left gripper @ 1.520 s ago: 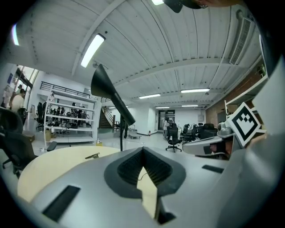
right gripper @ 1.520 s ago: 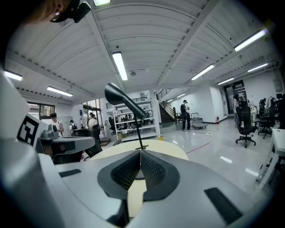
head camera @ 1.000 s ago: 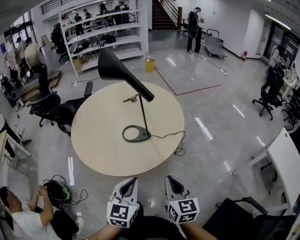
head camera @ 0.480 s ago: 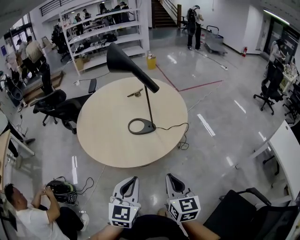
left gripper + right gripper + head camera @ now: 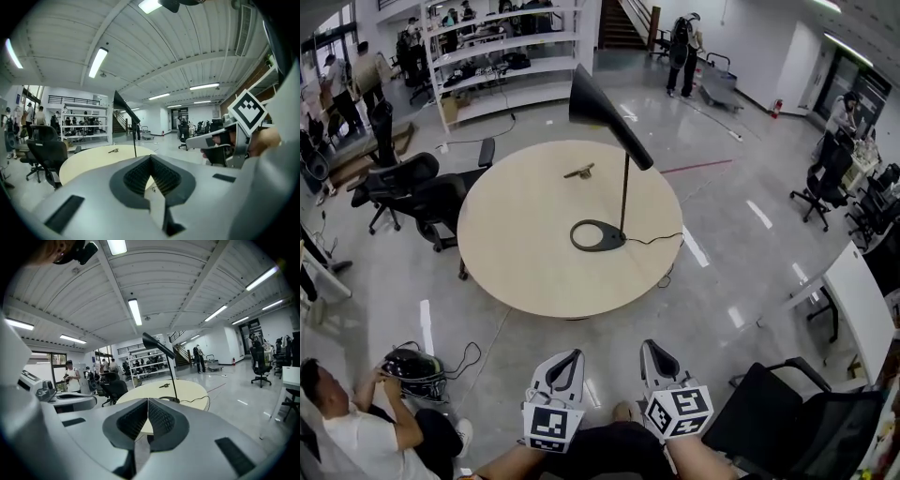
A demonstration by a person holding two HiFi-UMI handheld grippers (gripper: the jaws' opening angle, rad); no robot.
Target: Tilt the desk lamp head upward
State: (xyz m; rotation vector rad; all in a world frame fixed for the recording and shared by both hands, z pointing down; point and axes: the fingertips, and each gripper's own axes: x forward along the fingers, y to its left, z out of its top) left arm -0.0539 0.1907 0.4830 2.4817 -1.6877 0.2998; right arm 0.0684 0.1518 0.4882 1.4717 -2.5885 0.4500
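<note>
A black desk lamp stands on a round pale-wood table [image 5: 525,262]. It has a cone head [image 5: 598,111] pointing down to the left, a thin stem [image 5: 624,192] and a ring base [image 5: 598,235]. My left gripper [image 5: 567,361] and right gripper [image 5: 654,354] hang low at the near edge of the head view, well short of the table. Both are shut with nothing between the jaws. In the left gripper view, the lamp [image 5: 123,104] is far ahead beyond my left gripper [image 5: 150,157]. The lamp head [image 5: 157,345] also shows ahead of my right gripper [image 5: 148,400].
A small metal object [image 5: 579,172] lies on the table's far side, and the lamp cord [image 5: 661,239] runs off the right edge. Black office chairs [image 5: 412,192] stand at the left. A person sits on the floor [image 5: 347,422]. A black chair [image 5: 787,422] and a white desk [image 5: 862,309] are at the right.
The head view has swung, so the table and lamp now sit further right and higher in the picture. Both grippers stay shut at the bottom edge.
</note>
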